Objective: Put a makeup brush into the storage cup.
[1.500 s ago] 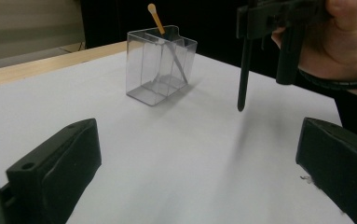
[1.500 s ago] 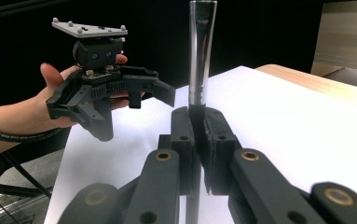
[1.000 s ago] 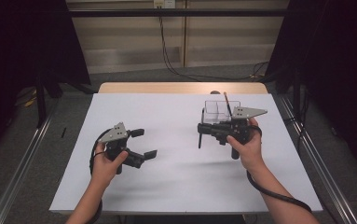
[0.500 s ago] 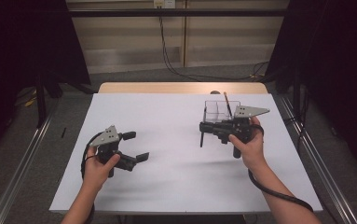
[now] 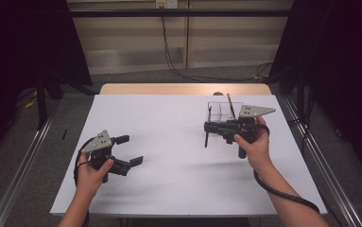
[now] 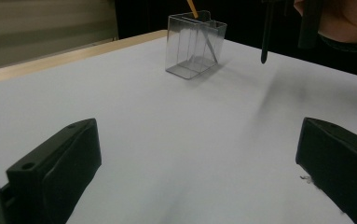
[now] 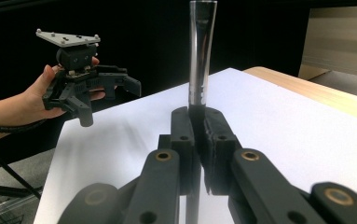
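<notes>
Right gripper (image 5: 208, 127), centre right of the high view, is clamped on a dark pen (image 5: 206, 138) hanging upright below the jaws, just left of the clear plastic holder (image 5: 220, 111), which already contains a pencil (image 5: 230, 105). Left gripper (image 5: 129, 150), lower left, stands wide and empty. Recommended: lift the pen tip above the holder's rim, centre it over a free compartment, keep it vertical, then release.
</notes>
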Available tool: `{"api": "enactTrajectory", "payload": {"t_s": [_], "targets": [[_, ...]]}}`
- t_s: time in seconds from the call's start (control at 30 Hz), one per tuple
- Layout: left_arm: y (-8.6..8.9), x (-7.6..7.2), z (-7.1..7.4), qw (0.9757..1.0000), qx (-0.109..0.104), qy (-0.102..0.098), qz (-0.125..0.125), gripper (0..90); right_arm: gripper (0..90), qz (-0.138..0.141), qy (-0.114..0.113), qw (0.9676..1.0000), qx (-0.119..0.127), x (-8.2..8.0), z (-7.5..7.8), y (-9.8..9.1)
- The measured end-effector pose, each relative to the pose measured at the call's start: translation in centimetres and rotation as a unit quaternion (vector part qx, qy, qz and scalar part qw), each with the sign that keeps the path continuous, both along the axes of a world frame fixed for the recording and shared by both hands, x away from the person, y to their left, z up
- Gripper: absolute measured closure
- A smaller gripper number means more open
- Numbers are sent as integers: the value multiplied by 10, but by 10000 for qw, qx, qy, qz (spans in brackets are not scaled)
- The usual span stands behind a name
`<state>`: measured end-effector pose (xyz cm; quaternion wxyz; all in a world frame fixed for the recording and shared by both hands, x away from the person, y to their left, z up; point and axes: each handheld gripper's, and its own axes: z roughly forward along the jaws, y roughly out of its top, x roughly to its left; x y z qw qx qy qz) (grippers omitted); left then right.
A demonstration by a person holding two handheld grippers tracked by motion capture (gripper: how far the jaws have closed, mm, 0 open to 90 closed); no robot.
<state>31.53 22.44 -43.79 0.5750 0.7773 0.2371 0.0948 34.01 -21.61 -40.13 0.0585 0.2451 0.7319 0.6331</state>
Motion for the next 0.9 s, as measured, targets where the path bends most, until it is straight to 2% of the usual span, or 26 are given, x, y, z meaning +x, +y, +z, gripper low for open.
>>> {"api": "enactTrajectory", "payload": {"t_s": [0.1,0.27,0.9], "targets": [[4,-2,0,10000,45,-52,69,0,841,-26,-3,10000,11,1,1,-2],[13,-6,-2,9999,-6,2,156,0,841,-39,-4,10000,-3,2,1,-4],[29,-12,-5,9993,105,-43,357,0,841,-68,-5,9999,-91,6,2,-9]]}}
